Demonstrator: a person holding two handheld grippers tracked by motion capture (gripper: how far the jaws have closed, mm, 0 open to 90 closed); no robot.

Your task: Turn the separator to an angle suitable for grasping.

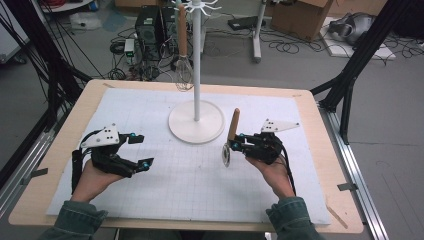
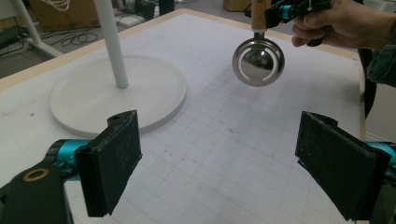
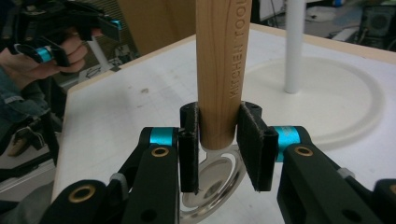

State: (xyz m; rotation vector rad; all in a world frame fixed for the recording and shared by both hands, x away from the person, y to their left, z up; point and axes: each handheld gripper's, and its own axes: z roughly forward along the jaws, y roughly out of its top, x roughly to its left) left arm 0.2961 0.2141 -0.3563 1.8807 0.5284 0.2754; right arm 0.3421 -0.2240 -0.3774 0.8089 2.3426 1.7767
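Note:
A pizza cutter with a wooden handle (image 1: 233, 121) and a round metal wheel (image 1: 226, 155) is held upright just above the mat, wheel down. My right gripper (image 1: 236, 143) is shut on the lower end of that handle (image 3: 222, 70), its pads (image 3: 249, 140) pressing it from both sides. In the left gripper view the wheel (image 2: 258, 62) hangs ahead, facing the camera. My left gripper (image 1: 143, 150) rests over the left part of the mat, open with wide jaws and nothing between its pads (image 2: 116, 161).
A white hook stand with a round base (image 1: 196, 124) and a thin pole stands at the middle back of the white grid mat (image 1: 190, 180). A whisk (image 1: 183, 70) with a wooden handle hangs from its top. Cables and boxes lie on the floor beyond the table.

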